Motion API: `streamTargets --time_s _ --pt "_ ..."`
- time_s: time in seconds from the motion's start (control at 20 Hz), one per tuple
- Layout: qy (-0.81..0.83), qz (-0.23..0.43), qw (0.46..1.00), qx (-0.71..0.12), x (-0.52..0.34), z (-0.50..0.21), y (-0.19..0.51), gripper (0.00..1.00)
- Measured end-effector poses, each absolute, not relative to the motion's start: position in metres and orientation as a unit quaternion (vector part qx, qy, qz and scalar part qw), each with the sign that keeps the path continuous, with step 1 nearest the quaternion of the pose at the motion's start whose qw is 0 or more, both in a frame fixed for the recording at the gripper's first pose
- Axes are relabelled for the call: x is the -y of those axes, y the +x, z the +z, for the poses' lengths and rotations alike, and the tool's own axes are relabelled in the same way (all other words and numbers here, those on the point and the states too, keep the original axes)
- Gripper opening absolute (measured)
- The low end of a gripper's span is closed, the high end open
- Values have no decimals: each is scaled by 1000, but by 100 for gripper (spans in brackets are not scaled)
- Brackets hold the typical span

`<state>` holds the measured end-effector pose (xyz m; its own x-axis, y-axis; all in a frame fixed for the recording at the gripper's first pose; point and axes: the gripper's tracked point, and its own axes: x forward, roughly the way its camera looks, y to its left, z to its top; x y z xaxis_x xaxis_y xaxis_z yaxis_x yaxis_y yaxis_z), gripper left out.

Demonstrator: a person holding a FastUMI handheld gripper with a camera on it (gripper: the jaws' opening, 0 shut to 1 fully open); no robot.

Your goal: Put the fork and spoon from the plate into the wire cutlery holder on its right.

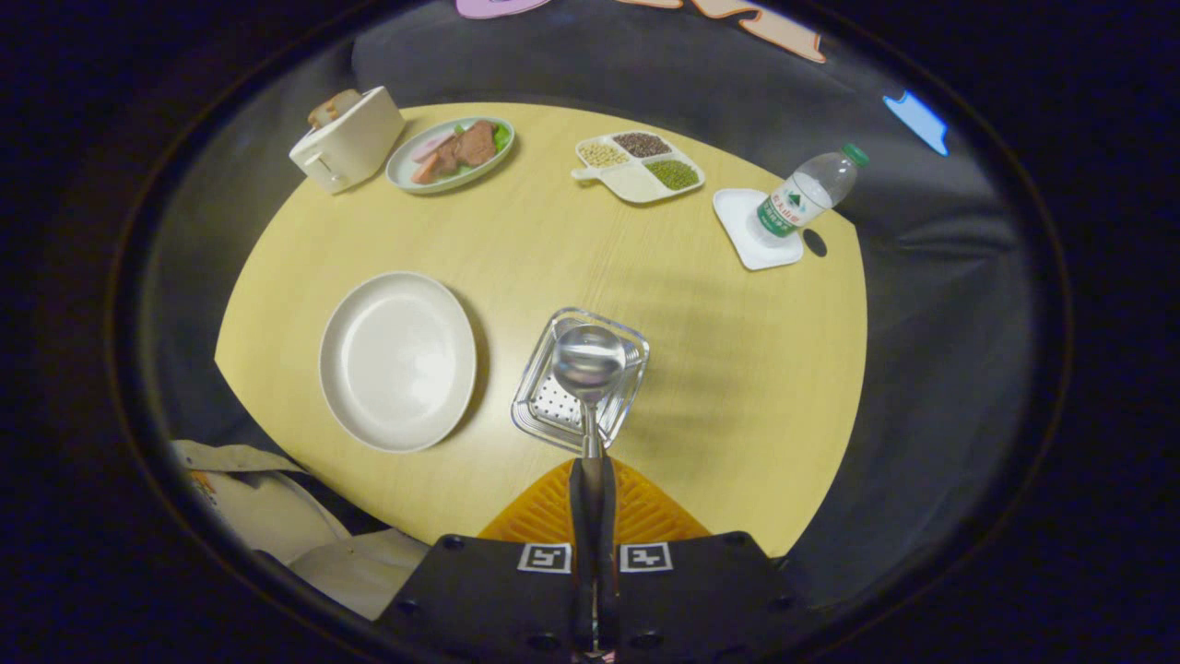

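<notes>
I look down on a round yellow table. My gripper (590, 480) is shut on the black handle of a metal spoon (588, 361), with the orange fingers (544, 512) pressed on either side of it. The spoon points forward, bowl up, and hangs over the open top of the wire cutlery holder (539, 420), which stands just ahead of the fingers. To the left of the holder sits the round cream plate (396, 360), with nothing lying on it. I cannot make out what is inside the holder beyond its dotted base.
At the far side stand a cream toaster (346, 138), a green plate of meat (450, 152), a divided dish of beans (639, 166) and a water bottle (809, 194) on a white coaster (751, 244). A person's light sleeve (267, 516) is near the table's edge, left of the fingers.
</notes>
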<state>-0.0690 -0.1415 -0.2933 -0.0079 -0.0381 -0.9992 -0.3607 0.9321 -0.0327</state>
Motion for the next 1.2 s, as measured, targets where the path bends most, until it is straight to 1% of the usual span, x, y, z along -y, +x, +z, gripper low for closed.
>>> streamTargets --time_s 0.25,0.35,0.75,1.1,1.2 --pt "-136 113 678 -713 139 -300 -66 6" --pt "-135 110 679 -714 138 -301 -65 9" --pt "-97 107 705 -695 124 -298 -60 17" --pt "-49 102 762 -638 98 -287 -59 99" --pt "-36 101 783 -612 89 -283 -60 99"
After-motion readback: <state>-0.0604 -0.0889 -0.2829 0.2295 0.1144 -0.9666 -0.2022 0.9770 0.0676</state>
